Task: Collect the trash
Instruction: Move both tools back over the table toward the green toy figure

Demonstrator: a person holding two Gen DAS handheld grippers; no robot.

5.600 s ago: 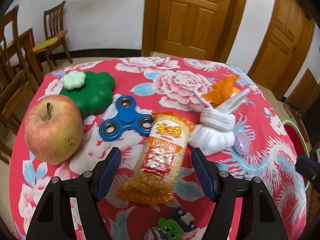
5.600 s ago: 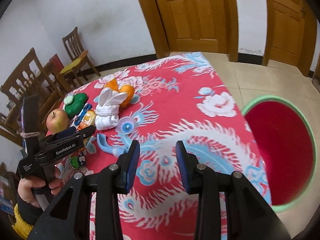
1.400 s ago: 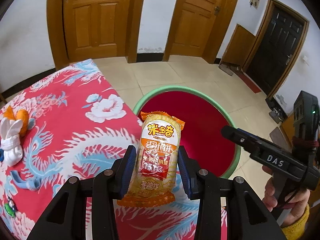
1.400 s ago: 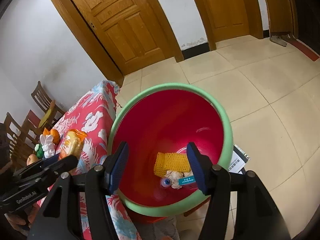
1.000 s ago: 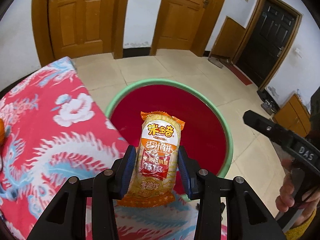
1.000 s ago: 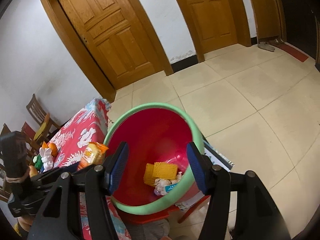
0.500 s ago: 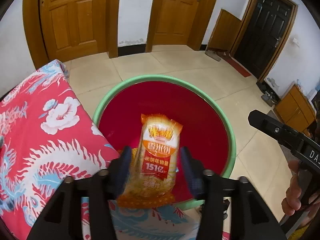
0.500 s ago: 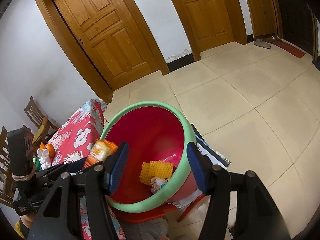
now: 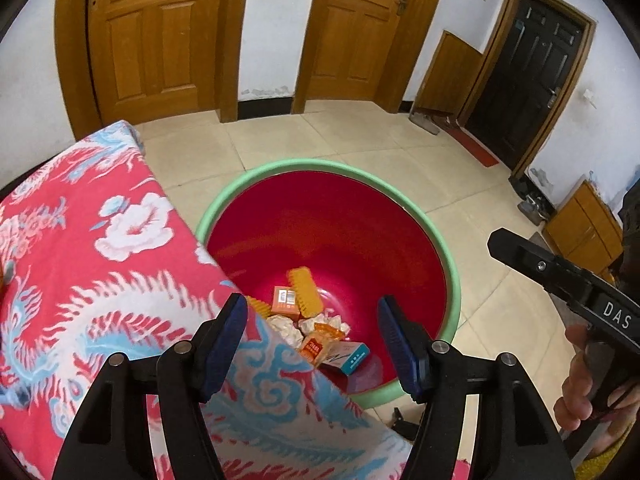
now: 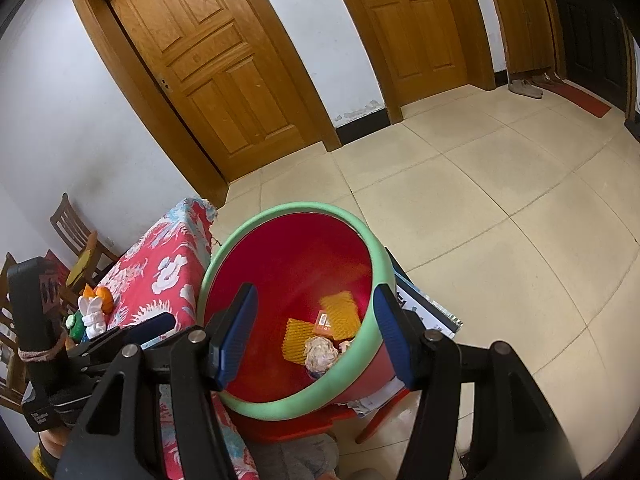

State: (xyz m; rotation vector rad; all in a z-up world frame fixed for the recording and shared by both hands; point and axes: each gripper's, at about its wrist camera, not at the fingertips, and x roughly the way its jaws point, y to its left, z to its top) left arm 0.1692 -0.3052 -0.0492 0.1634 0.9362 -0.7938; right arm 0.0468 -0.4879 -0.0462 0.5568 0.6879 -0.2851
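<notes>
A red bin with a green rim [image 9: 454, 276] stands beside the table; it also shows in the right wrist view [image 10: 376, 264]. At its bottom lie the orange snack packet [image 9: 318, 342], yellow foam nets [image 9: 305, 292], crumpled paper [image 10: 320, 354] and small boxes. My left gripper [image 9: 314, 338] is open and empty, over the table's edge and the bin's near side. My right gripper [image 10: 316, 332] is open and empty above the bin; its body shows at the right of the left wrist view [image 9: 560, 276].
The table with a red floral cloth [image 9: 80, 264] is to the left. A white cloth bundle [image 10: 93, 316], an orange item and a green toy lie on it. Wooden chairs [image 10: 78, 240] stand behind the table. Tiled floor and wooden doors [image 10: 224, 76] lie beyond the bin.
My left gripper opened and let go of the snack packet, which fell into the bin. Earlier it carried the packet from the table to the bin.
</notes>
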